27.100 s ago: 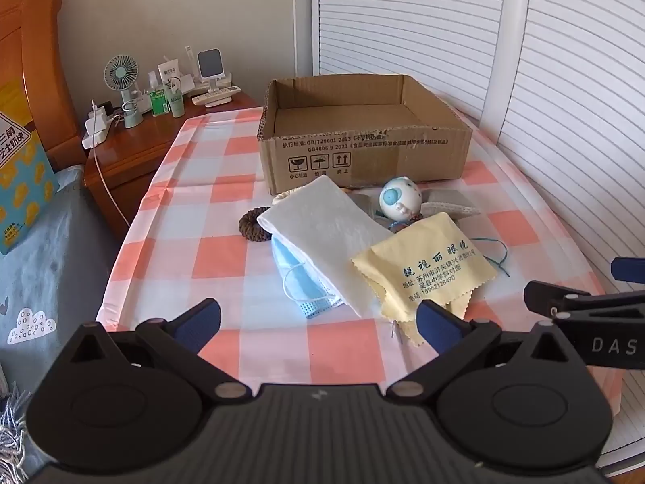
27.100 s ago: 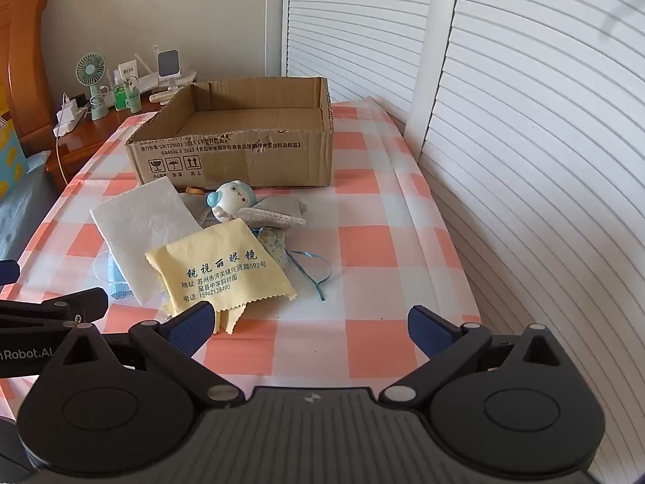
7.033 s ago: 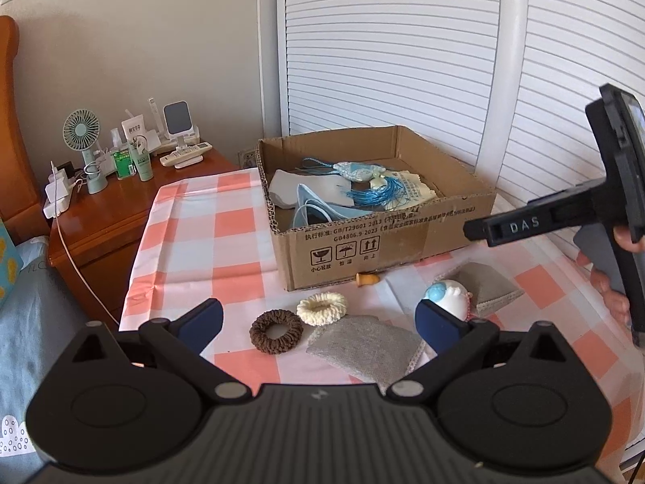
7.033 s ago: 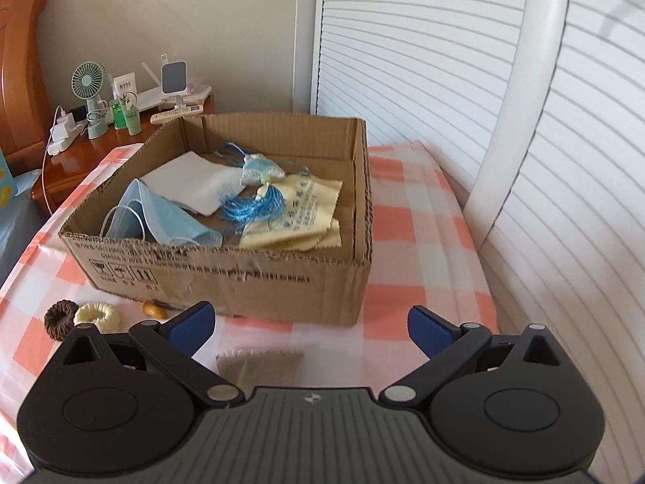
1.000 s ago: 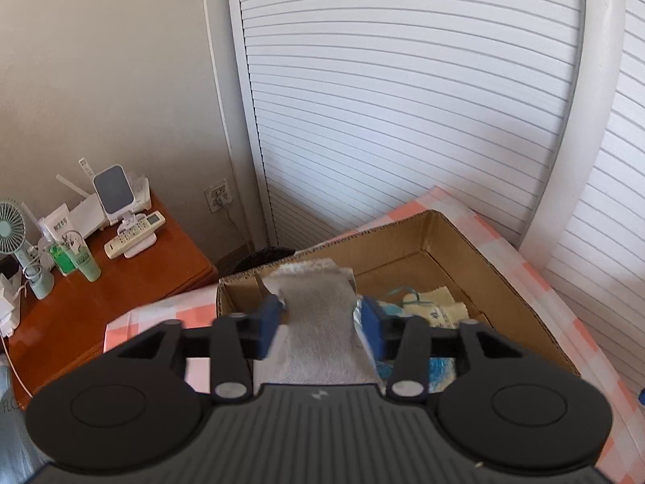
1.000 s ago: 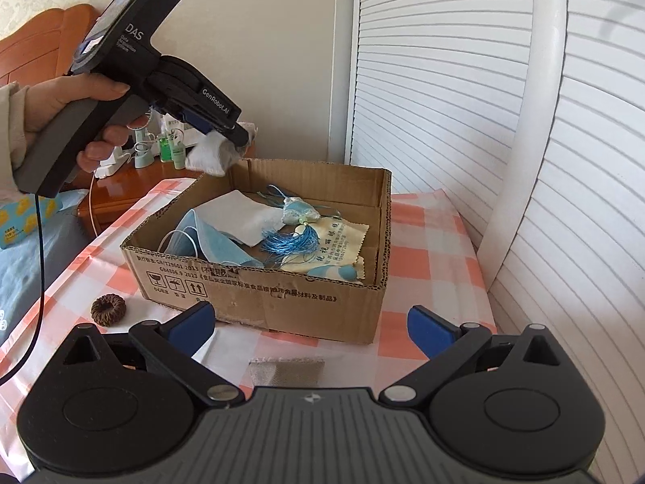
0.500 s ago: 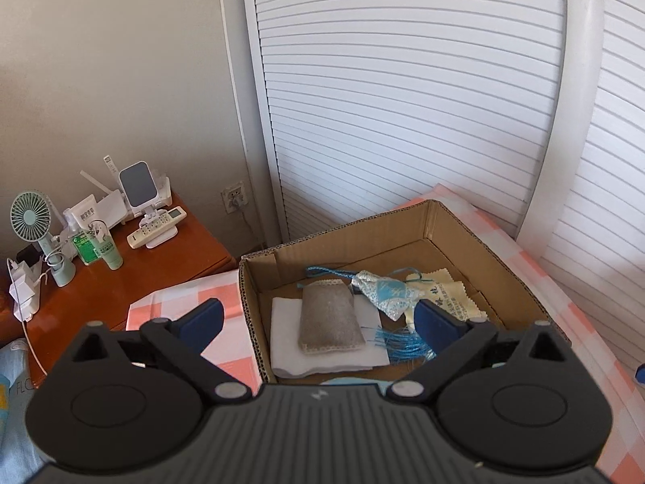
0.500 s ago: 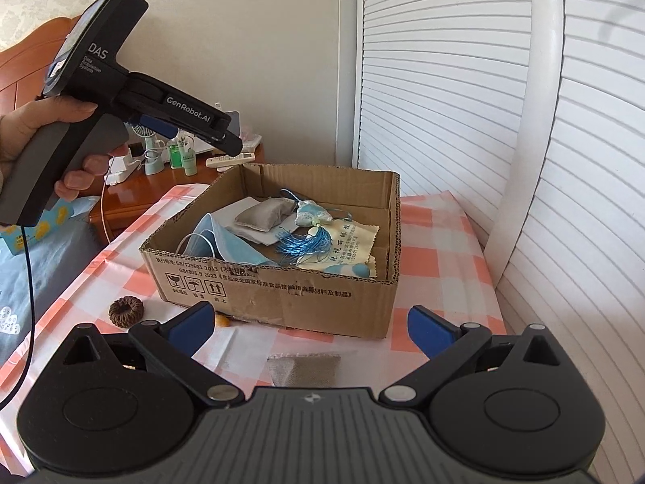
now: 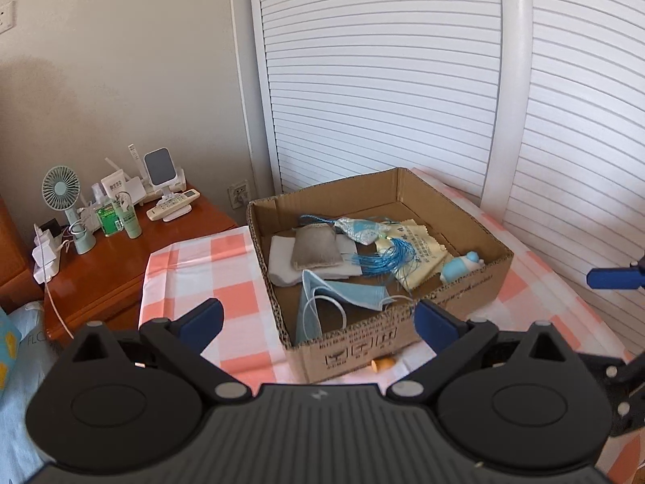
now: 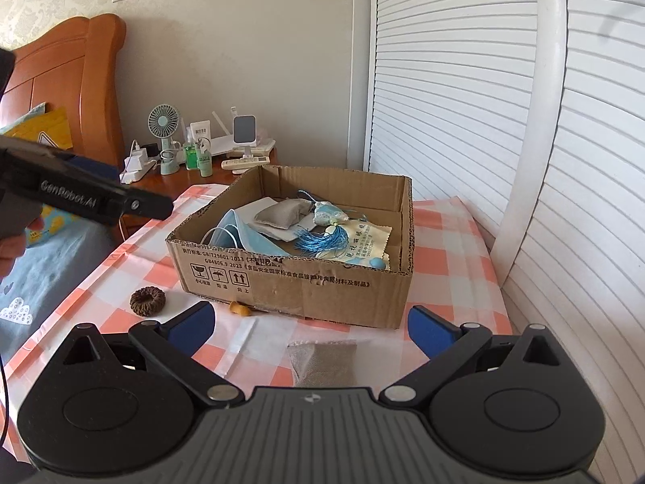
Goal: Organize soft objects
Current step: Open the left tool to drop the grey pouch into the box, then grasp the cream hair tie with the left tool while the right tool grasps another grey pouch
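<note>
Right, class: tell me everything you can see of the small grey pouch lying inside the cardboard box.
The grey pouch is a small, flat, pillow-like pad of coarse grey-beige woven fabric, roughly rectangular with soft edges. It lies flat near the back left of the cardboard box, resting on a folded white cloth. A blue patterned sachet lies close by its right corner, and a blue face mask lies in front of it. Nothing grips it: the left claw is open and clear of it.
</note>
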The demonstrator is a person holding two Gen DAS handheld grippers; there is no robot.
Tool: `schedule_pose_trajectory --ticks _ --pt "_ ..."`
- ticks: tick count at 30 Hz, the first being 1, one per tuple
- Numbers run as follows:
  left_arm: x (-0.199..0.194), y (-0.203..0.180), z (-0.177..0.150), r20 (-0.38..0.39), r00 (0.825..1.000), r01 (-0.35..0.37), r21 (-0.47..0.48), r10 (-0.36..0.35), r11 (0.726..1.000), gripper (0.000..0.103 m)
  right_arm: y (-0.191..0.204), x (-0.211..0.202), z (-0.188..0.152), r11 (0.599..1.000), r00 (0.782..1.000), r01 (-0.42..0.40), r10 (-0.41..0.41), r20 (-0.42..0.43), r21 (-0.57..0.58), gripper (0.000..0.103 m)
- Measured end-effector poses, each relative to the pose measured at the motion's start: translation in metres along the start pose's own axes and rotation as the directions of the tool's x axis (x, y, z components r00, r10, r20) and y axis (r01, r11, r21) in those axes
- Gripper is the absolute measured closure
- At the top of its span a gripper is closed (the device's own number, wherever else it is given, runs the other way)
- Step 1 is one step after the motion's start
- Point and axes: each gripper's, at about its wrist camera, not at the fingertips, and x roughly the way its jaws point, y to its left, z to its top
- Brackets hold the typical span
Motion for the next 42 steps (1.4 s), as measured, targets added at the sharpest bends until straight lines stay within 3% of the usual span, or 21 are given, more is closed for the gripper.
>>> schedule_pose_trajectory --ticks 8,13,17,28,32,42 --pt "-0.02 -0.004 -0.045 -0.032 0.999 -0.037 -0.09 0.034 0.995 0.002 -0.008 0.001 -0.007 0.999 1.0 -0.011 0.012 -0.003 0.042 0.0" --pt "-0.009 -0.008 -0.063 -0.081 0.996 -0.049 -0.145 0.038 0.988 0.002 -0.011 -0.003 -0.011 0.998 1.0 -0.027 0.027 0.001 0.048 0.0" --pt "0.004 -0.017 -0.074 -0.136 0.99 -0.052 -0.137 0.034 0.989 0.002 -0.016 -0.003 -0.015 0.998 1.0 -0.025 0.026 -0.002 0.048 0.0" --pt "0.045 -0.025 -0.103 -0.294 0.956 -0.053 -0.169 0.001 0.984 0.002 -0.032 0.004 -0.027 0.996 0.999 -0.028 0.03 -0.028 0.082 0.0" --pt "0.052 -0.024 -0.111 -0.324 0.946 -0.054 -0.192 -0.011 0.98 0.002 -0.035 0.012 -0.033 0.997 0.997 -0.026 0.031 -0.064 0.076 0.0" --pt "0.056 -0.025 -0.111 -0.325 0.945 -0.082 -0.175 0.021 0.981 0.0 -0.026 0.059 -0.06 0.999 0.976 0.007 0.002 -0.217 0.043 0.0"
